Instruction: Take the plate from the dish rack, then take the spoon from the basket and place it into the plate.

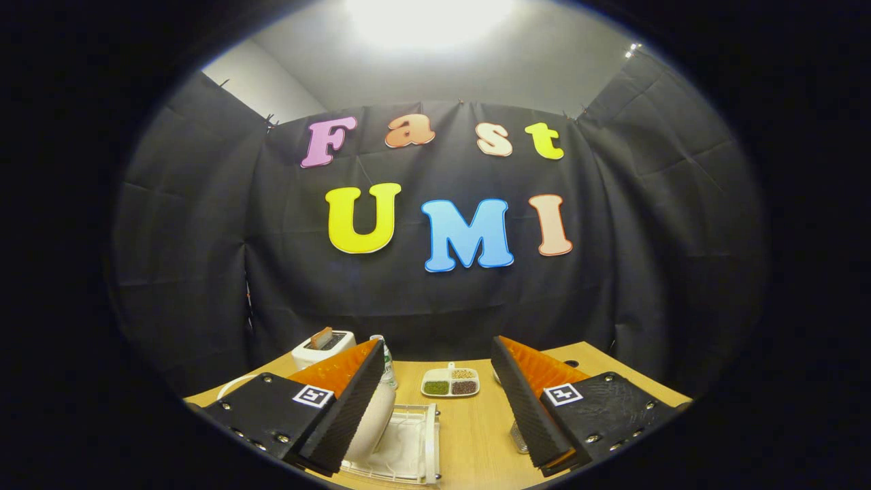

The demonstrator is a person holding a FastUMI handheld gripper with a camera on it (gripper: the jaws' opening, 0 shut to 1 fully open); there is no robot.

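Note:
My gripper (435,342) is open, its fingers spread wide above a wooden table (476,435) with nothing between them. A pale plate (373,425) stands on edge in a white dish rack (412,446), just inside my left finger and partly hidden by it; whether they touch I cannot tell. A bit of metal mesh (518,437), probably the basket, peeks out from behind the inner side of my right finger. The rest of it is hidden.
Beyond the fingers lies a white divided dish (450,382) holding beans and grains. A white toaster (323,347) with a slice of bread and a bottle (386,364) stand at the back left. The black cloth wall closes the table's far side.

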